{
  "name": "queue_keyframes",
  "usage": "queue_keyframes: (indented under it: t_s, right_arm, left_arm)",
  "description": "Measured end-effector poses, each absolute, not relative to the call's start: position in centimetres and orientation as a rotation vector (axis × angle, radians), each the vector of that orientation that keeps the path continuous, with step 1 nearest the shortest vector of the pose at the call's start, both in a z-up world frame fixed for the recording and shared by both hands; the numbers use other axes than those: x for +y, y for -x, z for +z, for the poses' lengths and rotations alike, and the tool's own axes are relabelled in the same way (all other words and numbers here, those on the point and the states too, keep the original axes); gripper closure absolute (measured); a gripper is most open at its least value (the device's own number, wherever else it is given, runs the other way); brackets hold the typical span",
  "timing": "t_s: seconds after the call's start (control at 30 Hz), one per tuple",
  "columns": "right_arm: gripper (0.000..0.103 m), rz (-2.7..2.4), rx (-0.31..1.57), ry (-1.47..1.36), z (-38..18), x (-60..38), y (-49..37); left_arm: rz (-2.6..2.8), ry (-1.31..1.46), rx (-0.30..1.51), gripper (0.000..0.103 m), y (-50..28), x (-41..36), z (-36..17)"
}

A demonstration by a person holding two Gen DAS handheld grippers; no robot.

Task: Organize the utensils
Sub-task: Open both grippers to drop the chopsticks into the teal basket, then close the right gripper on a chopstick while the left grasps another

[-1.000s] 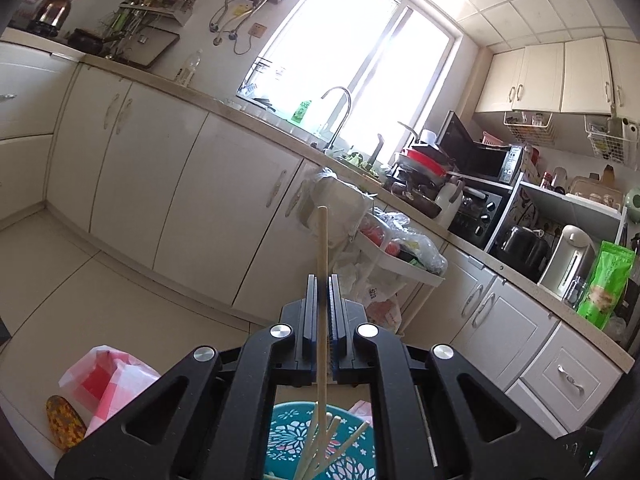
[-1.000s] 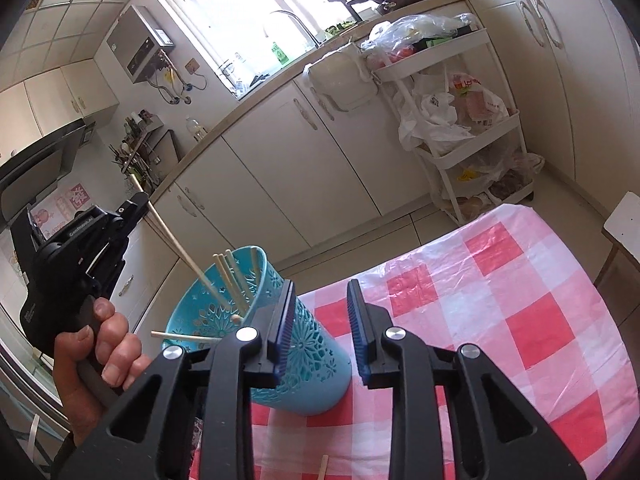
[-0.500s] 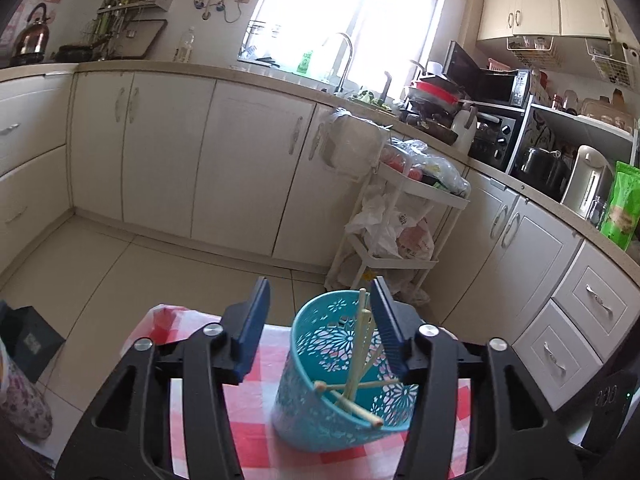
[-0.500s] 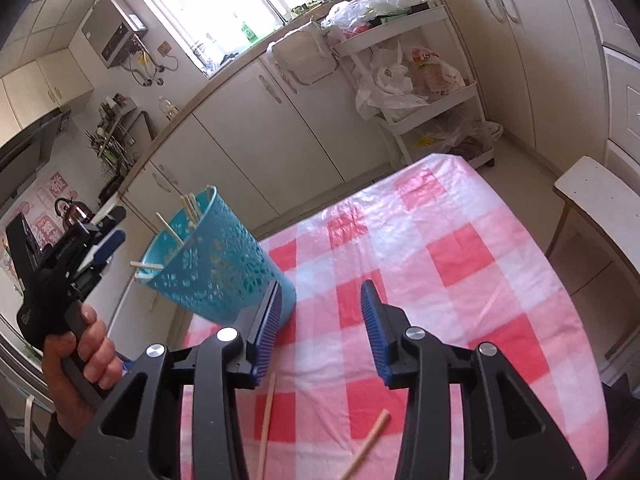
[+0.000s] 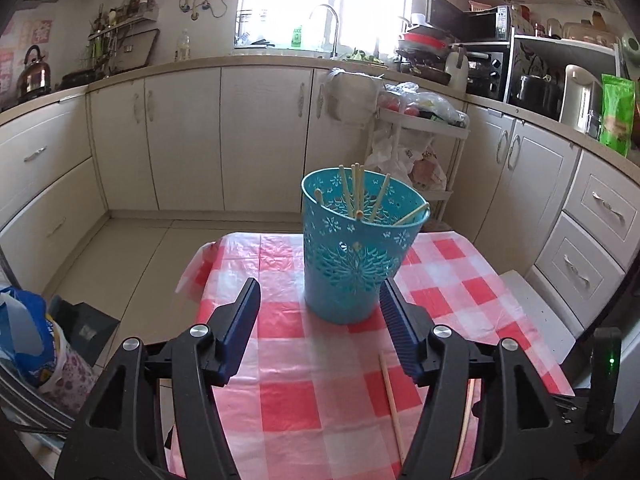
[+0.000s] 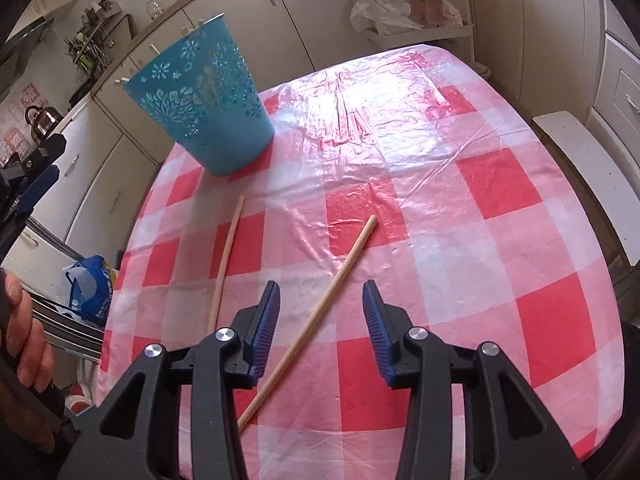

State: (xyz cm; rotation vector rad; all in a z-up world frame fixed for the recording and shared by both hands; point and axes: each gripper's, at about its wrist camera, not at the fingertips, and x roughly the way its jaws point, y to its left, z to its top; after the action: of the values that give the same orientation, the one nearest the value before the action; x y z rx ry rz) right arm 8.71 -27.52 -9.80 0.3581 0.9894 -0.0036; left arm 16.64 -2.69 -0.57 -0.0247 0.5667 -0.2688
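Observation:
A teal perforated holder [image 5: 352, 248] stands on the red-checked tablecloth [image 5: 296, 360] with several wooden chopsticks [image 5: 356, 192] in it. It also shows in the right wrist view [image 6: 204, 100] at the far left of the table. Two loose chopsticks lie on the cloth: a thin one [image 6: 226, 256] and a thicker one [image 6: 320, 312] that runs between my right gripper's fingers. My right gripper [image 6: 320, 308] is open just above it. My left gripper [image 5: 318, 304] is open and empty, a little short of the holder. One loose chopstick [image 5: 390, 396] shows by its right finger.
White kitchen cabinets [image 5: 192, 132] run behind the table. A white cart [image 5: 420, 128] with bags stands past the holder. A white stool [image 6: 592, 168] is at the table's right edge. A blue bag [image 6: 90, 284] lies on the floor at the left.
My left gripper let go of a chopstick into the holder, opened and drew back. My right gripper moved back from the holder and lowered over the loose chopsticks.

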Motion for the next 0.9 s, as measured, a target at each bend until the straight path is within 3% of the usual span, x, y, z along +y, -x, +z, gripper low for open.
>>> queue_keyframes:
  t_s: [0.13, 0.3, 0.5, 0.53, 0.67, 0.77, 0.9]
  right_arm:
    - [0.053, -0.023, 1.01, -0.318, -10.6, -26.6, -8.4]
    - [0.041, -0.047, 1.025, -0.242, -11.4, -25.6, -8.9]
    - [0.04, -0.004, 0.998, -0.088, -11.9, -24.3, -10.5]
    - [0.044, 0.006, 0.988, -0.055, -12.0, -24.3, -10.9]
    - [0.087, 0.055, 0.986, 0.022, -12.0, -24.5, -12.6]
    - [0.092, 0.079, 1.005, -0.021, -11.8, -26.0, -13.8]
    - [0.091, 0.075, 1.033, -0.152, -11.6, -28.3, -13.6]
  left_arm:
    - [-0.259, -0.003, 0.584, 0.041, -15.3, -3.0, -1.1]
    - [-0.258, -0.026, 0.606, 0.038, -14.5, -3.4, -1.6]
    - [-0.268, -0.04, 0.657, 0.035, -14.9, -4.2, -3.0]
    - [-0.27, -0.038, 0.67, 0.035, -15.2, -4.5, -3.2]
    - [-0.269, -0.021, 0.754, 0.035, -16.4, -4.9, -5.4]
    - [-0.27, -0.007, 0.828, 0.035, -17.2, -5.4, -7.5]
    - [-0.297, -0.039, 0.873, 0.035, -17.5, -7.4, -9.3]
